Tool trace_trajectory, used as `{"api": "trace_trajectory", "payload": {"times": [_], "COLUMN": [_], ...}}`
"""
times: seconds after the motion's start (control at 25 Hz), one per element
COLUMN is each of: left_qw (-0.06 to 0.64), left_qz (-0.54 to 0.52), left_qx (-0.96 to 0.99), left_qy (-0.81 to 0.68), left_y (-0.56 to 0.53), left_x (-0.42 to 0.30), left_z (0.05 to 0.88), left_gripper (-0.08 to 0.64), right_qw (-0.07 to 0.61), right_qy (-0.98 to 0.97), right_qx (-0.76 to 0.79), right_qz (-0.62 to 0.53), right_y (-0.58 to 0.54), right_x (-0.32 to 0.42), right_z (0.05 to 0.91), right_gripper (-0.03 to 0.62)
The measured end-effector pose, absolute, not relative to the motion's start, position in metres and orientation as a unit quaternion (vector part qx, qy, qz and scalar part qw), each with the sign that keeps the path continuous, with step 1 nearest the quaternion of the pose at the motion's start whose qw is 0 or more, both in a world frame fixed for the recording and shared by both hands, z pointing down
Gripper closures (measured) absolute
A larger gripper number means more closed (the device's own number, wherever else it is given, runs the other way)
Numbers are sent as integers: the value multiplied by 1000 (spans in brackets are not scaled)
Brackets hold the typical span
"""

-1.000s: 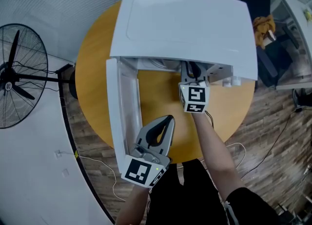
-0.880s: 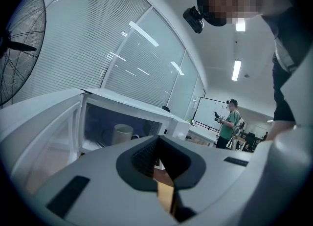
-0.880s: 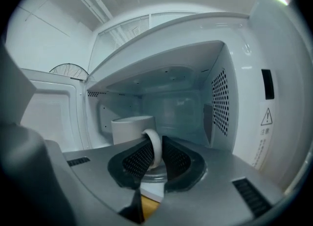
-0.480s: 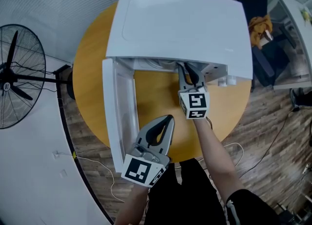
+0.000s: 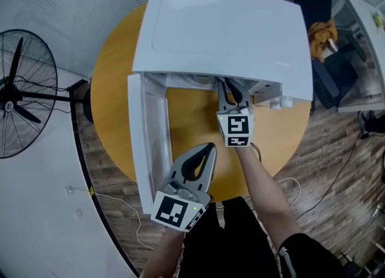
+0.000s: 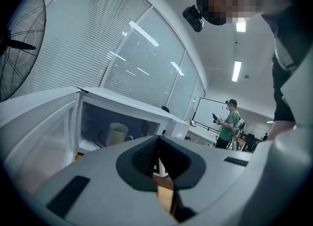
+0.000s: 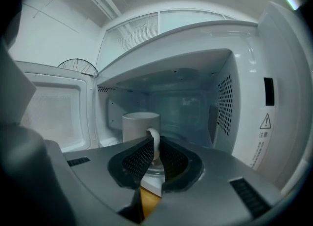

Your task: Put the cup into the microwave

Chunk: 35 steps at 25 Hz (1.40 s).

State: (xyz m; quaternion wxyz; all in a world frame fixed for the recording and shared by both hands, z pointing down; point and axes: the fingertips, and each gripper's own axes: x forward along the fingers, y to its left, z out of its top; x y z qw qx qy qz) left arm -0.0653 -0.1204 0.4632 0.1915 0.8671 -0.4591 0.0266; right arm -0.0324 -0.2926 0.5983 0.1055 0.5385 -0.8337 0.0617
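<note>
The cup (image 7: 141, 124) stands inside the microwave (image 5: 222, 24), straight ahead of the right gripper (image 7: 155, 141). Its jaws are slightly parted, with the handle (image 7: 152, 133) between their tips, while the left gripper (image 5: 209, 150) hangs well behind, jaws closed on nothing. The step looks like the release, so the right jaws would need to back straight out without snagging the handle.

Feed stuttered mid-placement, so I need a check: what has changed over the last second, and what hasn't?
The right gripper has backed slightly out of the microwave. The cup stands inside, its handle now only between the fingertips, grip unclear. The left gripper, shut and empty, and the open door stayed put.
</note>
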Motion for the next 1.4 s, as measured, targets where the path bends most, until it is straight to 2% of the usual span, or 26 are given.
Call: {"api": "trace_trajectory", "payload": {"times": [0.48, 0.84, 1.4], "left_qw": [199, 195, 179], "left_qz": [28, 31, 27], "left_qx": [867, 867, 866], "left_qy": [-456, -458, -466], "left_y": [-125, -130, -120], "left_x": [-69, -73, -65], "left_z": [464, 464, 444], "left_gripper": [565, 565, 565], "right_qw": [110, 125, 130], "right_qy": [-787, -798, -819], "right_qx": [605, 587, 552], "right_qz": [43, 50, 84], "right_y": [-342, -354, -321], "right_x": [-29, -39, -35], "right_z": [592, 597, 595], "right_gripper": [553, 545, 494]}}
